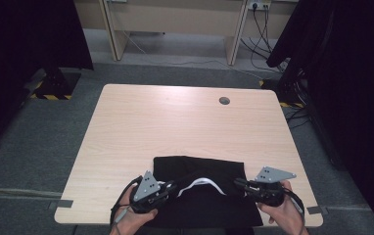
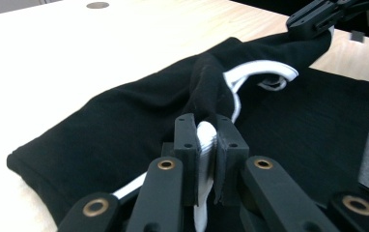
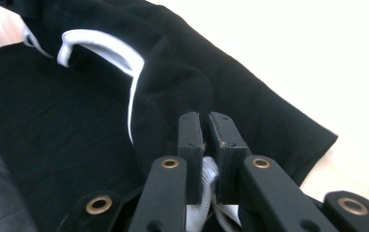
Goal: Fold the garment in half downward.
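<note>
A black garment (image 1: 199, 169) with a white neck trim (image 1: 200, 184) lies folded at the near edge of the table. My left gripper (image 1: 169, 186) is at the garment's left side, shut on a pinch of black cloth and white trim (image 2: 205, 140). My right gripper (image 1: 237, 184) is at the garment's right side, shut on the cloth and trim as well (image 3: 205, 126). The fabric between the two grippers is lifted into a ridge (image 2: 250, 58). A hand holds each gripper from below.
The light wooden table (image 1: 175, 122) has a round cable hole (image 1: 224, 101) near its far right. Grey floor surrounds it, with dark curtains at both sides and a desk frame behind.
</note>
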`<state>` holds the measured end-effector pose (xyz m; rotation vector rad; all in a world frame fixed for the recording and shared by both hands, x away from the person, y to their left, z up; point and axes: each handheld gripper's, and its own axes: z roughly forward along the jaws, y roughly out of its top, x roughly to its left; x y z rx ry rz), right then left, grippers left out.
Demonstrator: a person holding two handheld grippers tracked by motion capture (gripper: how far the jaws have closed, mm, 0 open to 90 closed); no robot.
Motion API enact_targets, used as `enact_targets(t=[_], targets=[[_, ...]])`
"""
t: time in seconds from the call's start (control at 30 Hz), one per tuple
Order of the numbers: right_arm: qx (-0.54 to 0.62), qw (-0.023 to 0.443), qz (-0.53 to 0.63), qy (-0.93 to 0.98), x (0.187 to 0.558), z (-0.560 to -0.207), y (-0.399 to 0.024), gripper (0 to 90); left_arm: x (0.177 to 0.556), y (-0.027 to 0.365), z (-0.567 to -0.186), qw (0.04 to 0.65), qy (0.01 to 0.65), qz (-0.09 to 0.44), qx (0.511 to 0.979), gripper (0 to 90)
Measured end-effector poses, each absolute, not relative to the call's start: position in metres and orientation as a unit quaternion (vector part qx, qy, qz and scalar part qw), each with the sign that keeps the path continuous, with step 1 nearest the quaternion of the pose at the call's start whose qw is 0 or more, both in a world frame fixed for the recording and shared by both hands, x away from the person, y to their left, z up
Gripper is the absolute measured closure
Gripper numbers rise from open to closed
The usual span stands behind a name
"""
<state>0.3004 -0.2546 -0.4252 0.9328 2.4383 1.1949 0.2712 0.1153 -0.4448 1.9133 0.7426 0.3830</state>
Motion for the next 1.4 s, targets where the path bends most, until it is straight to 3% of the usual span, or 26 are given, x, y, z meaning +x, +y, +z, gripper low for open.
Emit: enact_targets(t=[0.57,0.63,0.73,0.83,1.13,1.4], targets=[[0.335,0.143,0.410,0.836,0.249,-0.450,-0.264,84.4,0.238,0.128,-0.469,0.489,0.310,0.138,0.804,79.4],[0.341,0.140,0.413,0.833,0.248,-0.450,-0.267,82.6,0.238,0.129,-0.470,0.487,0.309,0.125,0.807,74.6],[0.363,0.133,0.419,0.821,0.249,-0.450,-0.270,67.4,0.240,0.132,-0.468,0.498,0.324,0.112,0.796,57.0],[0.365,0.145,0.424,0.816,0.255,-0.443,-0.272,62.0,0.246,0.136,-0.459,0.508,0.335,0.123,0.784,48.3],[0.386,0.150,0.385,0.825,0.287,-0.444,-0.271,57.7,0.276,0.129,-0.450,0.477,0.354,0.116,0.796,38.4],[0.402,0.131,0.359,0.832,0.302,-0.460,-0.271,54.6,0.288,0.133,-0.438,0.506,0.384,0.065,0.770,26.6]])
